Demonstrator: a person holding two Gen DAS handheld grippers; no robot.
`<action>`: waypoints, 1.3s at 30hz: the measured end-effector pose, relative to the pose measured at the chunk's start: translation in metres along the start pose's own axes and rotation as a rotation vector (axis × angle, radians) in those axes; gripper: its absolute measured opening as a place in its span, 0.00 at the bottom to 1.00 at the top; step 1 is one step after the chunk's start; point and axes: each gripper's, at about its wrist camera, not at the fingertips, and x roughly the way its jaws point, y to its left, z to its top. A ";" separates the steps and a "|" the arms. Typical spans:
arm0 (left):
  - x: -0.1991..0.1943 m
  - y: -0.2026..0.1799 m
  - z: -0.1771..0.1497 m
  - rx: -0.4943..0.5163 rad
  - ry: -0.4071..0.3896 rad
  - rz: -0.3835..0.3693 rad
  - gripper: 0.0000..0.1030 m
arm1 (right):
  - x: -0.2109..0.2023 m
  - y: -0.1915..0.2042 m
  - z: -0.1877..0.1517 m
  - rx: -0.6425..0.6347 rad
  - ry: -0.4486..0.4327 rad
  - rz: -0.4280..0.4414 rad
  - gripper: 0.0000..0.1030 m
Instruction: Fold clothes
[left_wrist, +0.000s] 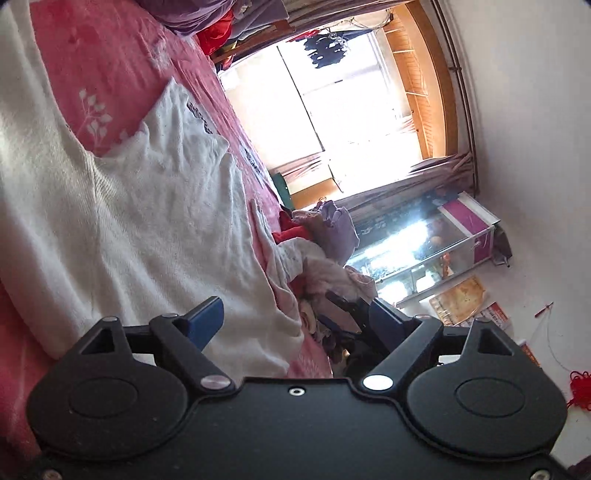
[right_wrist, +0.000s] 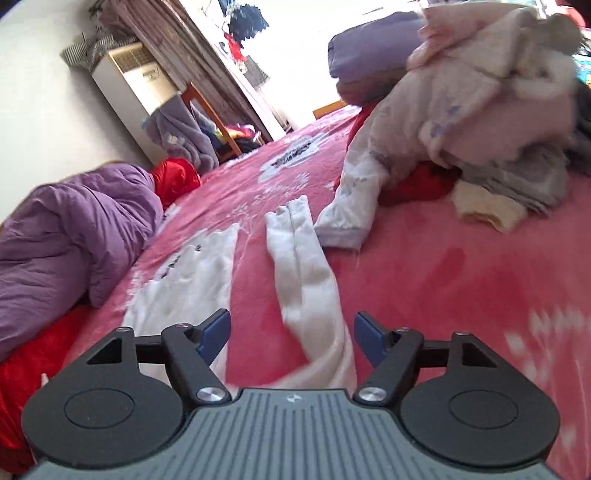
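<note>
A white knit sweater lies spread on the pink bedspread. My left gripper is open just above the sweater's near edge, holding nothing. In the right wrist view a long white sleeve of the sweater runs from the middle of the bed down between my fingers, and another white part lies to its left. My right gripper is open, its blue fingertips on either side of the sleeve, not closed on it.
A heap of unfolded clothes lies on the bed at the right, also seen in the left wrist view. A purple quilt and red fabric lie at the left. A glass cabinet stands by the wall.
</note>
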 end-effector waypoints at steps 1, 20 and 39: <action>0.000 0.003 0.001 -0.012 -0.001 -0.016 0.84 | 0.018 -0.001 0.010 -0.006 0.016 -0.005 0.70; 0.003 -0.012 0.005 0.007 0.002 -0.040 0.85 | -0.036 -0.037 0.018 0.162 -0.224 -0.106 0.06; 0.007 -0.049 -0.017 0.100 0.083 -0.046 0.85 | -0.124 -0.209 -0.058 0.472 -0.192 -0.277 0.52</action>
